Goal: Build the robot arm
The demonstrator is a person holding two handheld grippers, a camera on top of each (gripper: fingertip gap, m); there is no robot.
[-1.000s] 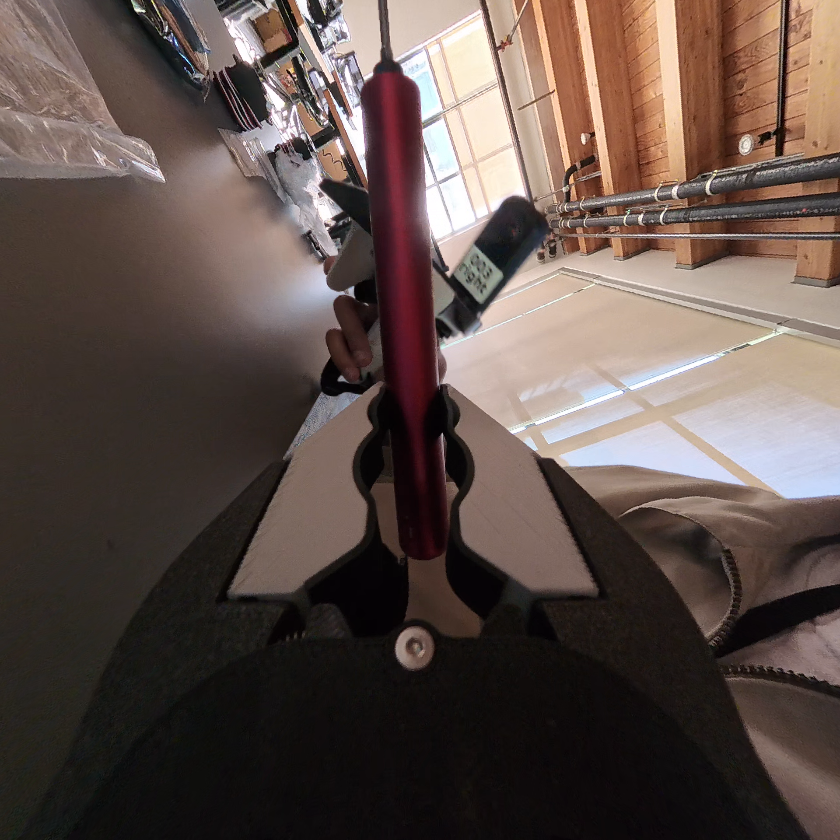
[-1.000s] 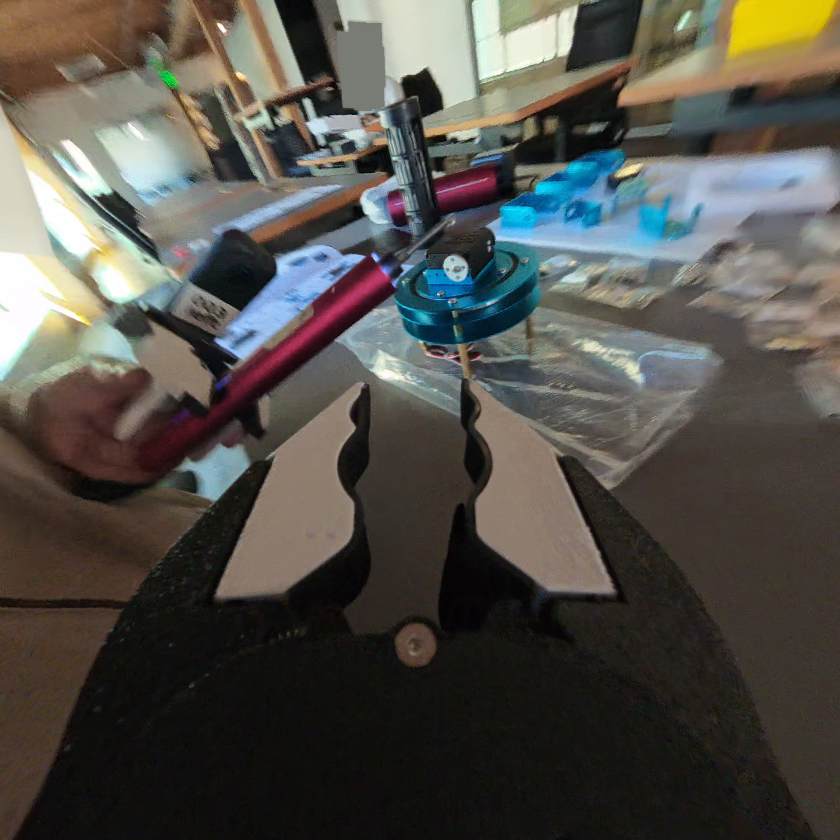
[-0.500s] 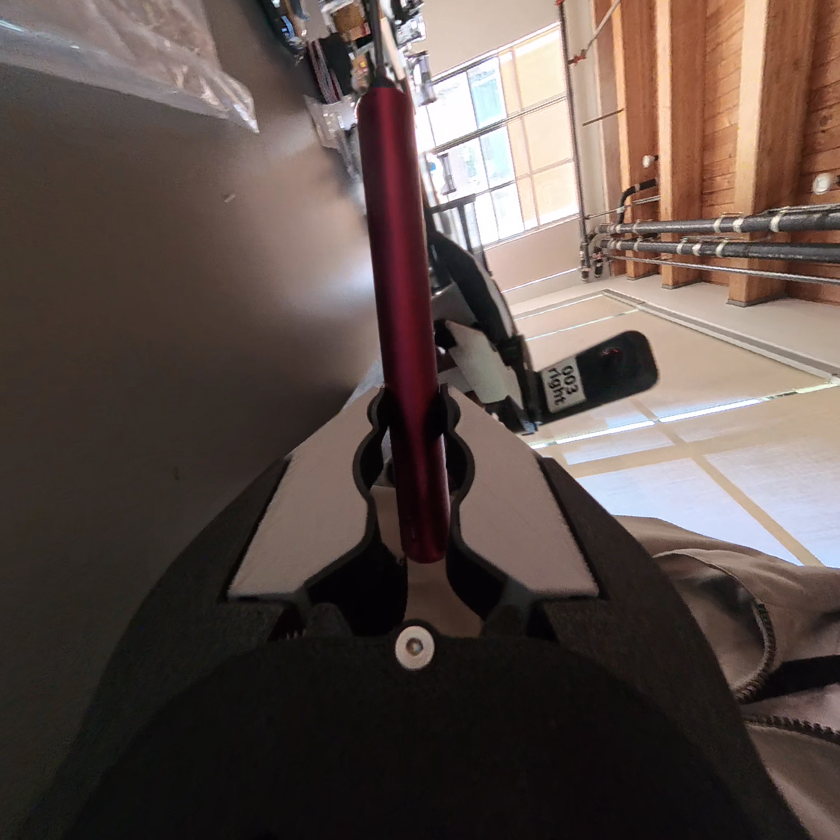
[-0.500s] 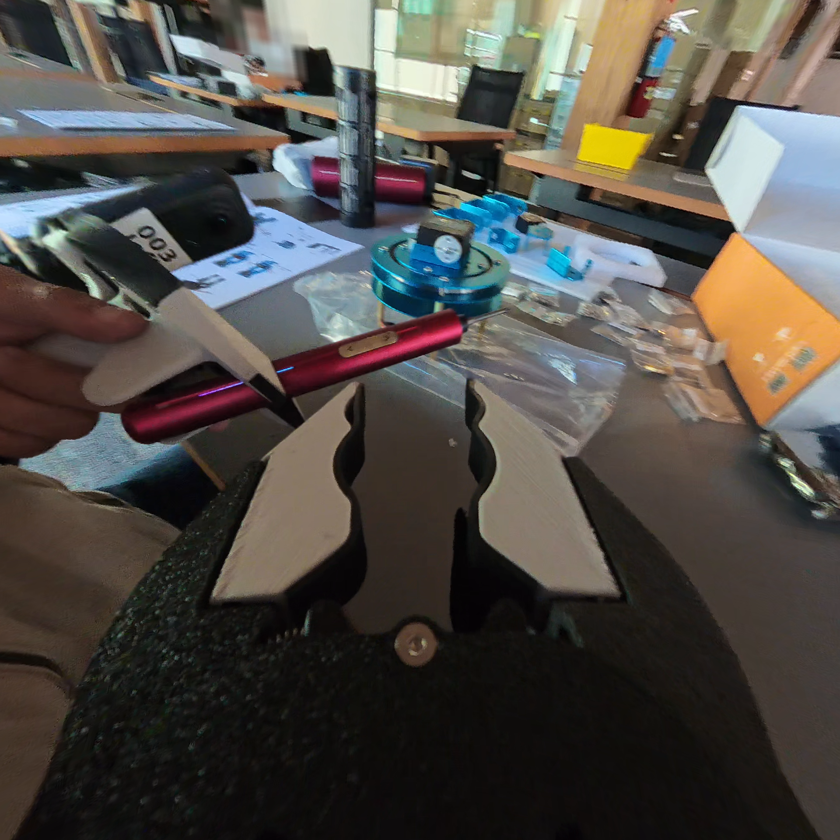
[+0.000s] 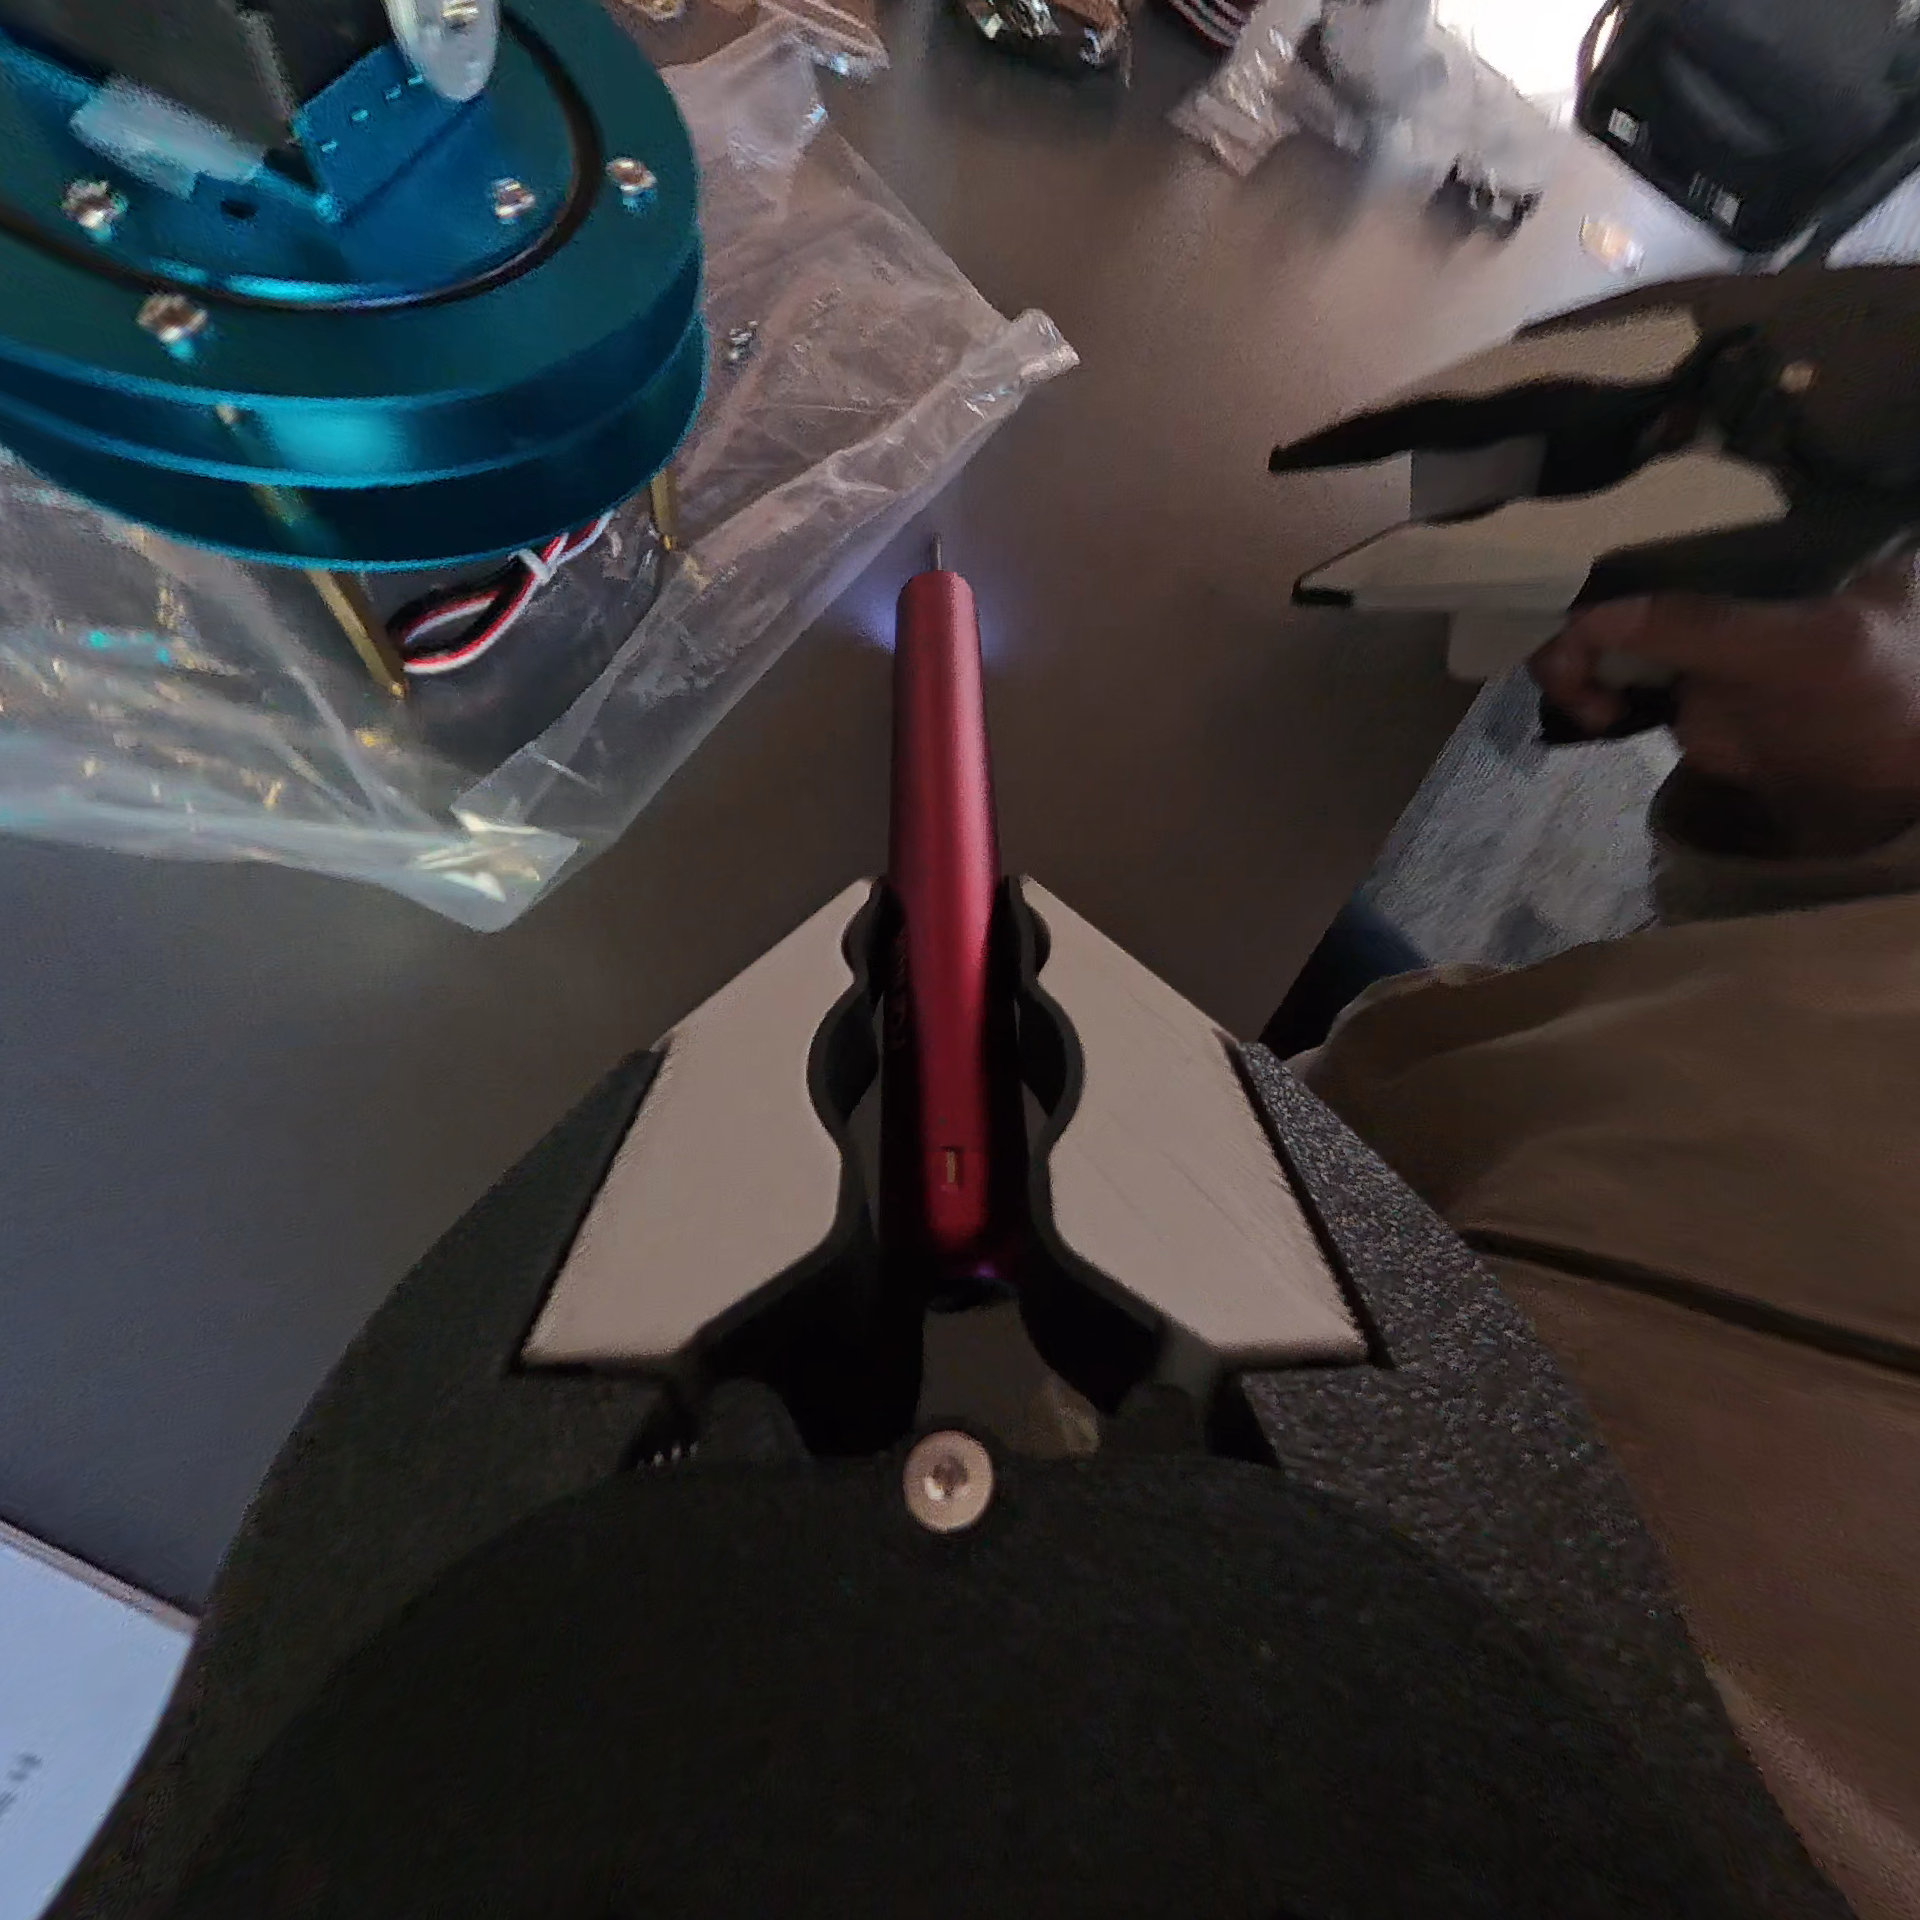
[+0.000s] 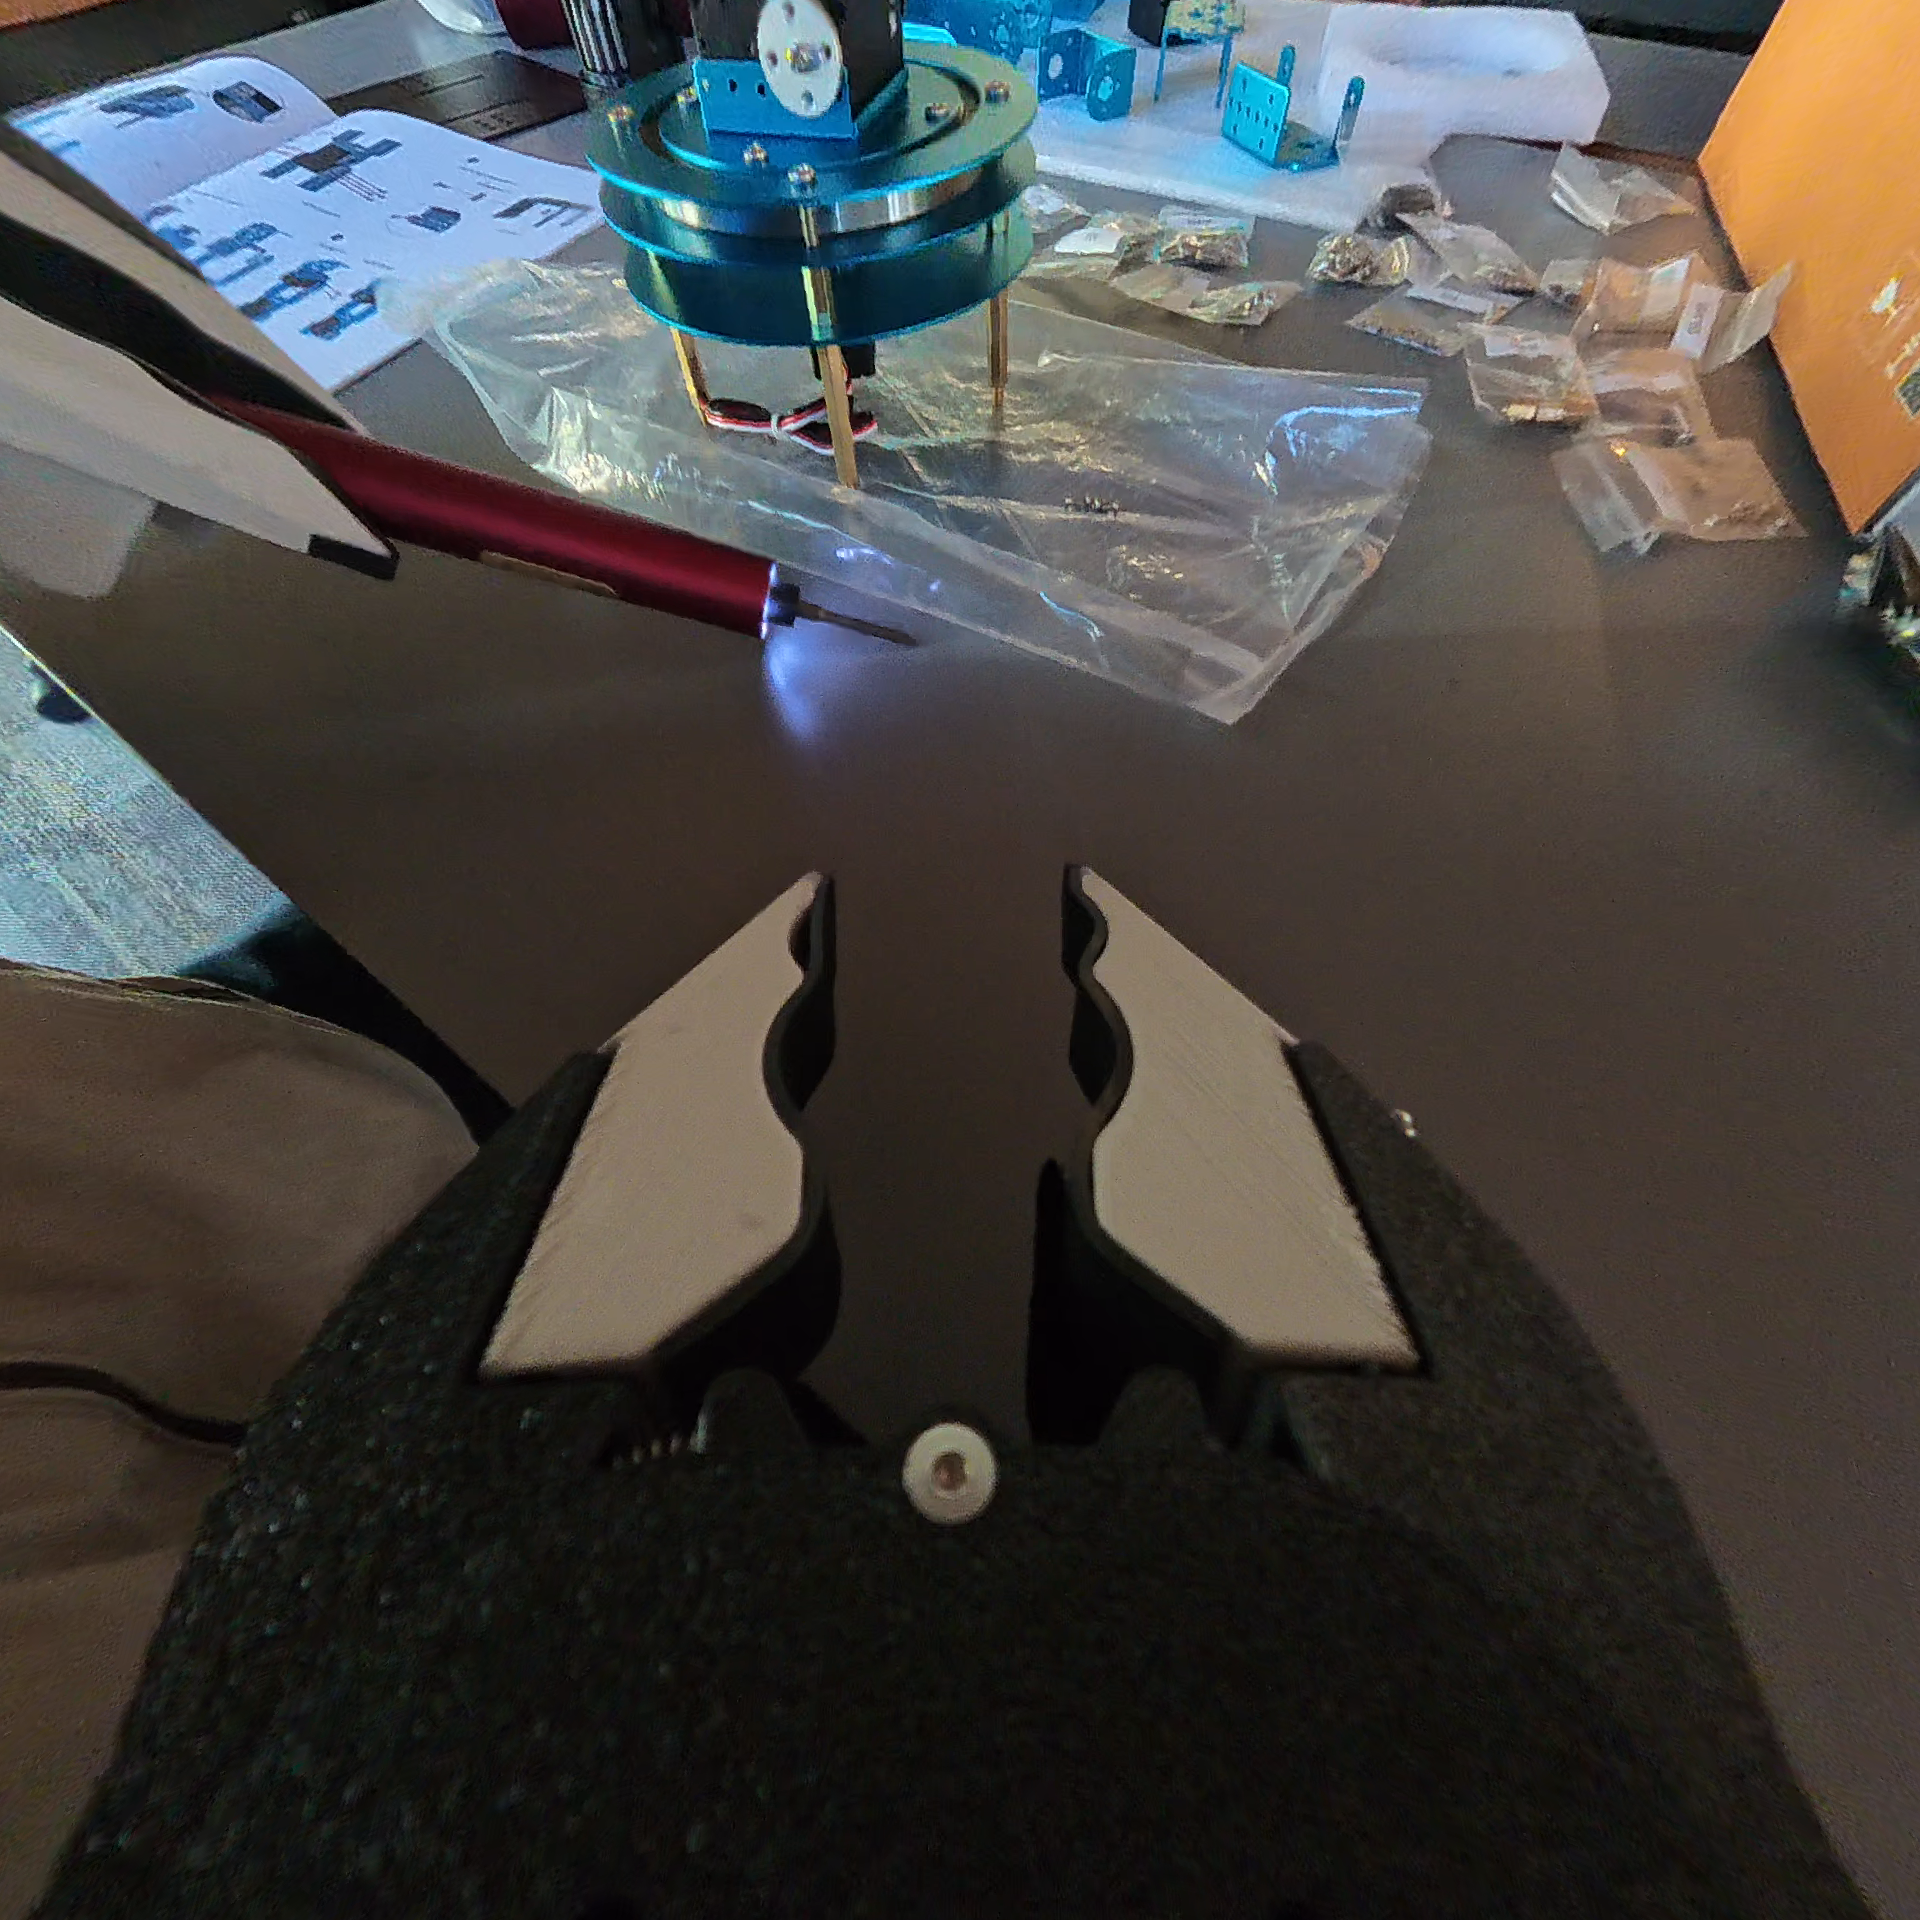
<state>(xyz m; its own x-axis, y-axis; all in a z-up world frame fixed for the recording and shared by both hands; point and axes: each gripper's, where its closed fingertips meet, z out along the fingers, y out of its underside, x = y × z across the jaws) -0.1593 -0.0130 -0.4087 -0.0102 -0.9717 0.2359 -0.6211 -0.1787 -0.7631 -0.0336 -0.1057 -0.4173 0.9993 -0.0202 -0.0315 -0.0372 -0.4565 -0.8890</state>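
Note:
My left gripper (image 5: 940,894) is shut on a red electric screwdriver (image 5: 940,831). Its bit points down at the dark table, and a small light glows at its tip. The screwdriver also shows in the right wrist view (image 6: 561,535), with its bit just short of a clear plastic bag (image 6: 1039,488). A blue round metal assembly (image 6: 816,177) on brass standoffs stands on that bag; it also shows in the left wrist view (image 5: 343,301), up left of the bit. My right gripper (image 6: 945,894) is open and empty, low over the table; it also shows in the left wrist view (image 5: 1309,520).
An open instruction booklet (image 6: 312,197) lies at the back left. Several small bags of hardware (image 6: 1507,312) and blue brackets (image 6: 1268,104) lie at the back right. An orange box (image 6: 1839,260) stands at the right edge. A person's sleeve (image 5: 1662,1143) is at the table's near edge.
My left gripper has swung the screwdriver from pointing up toward the ceiling down toward the table near the bag. My right gripper has tilted down and stays open.

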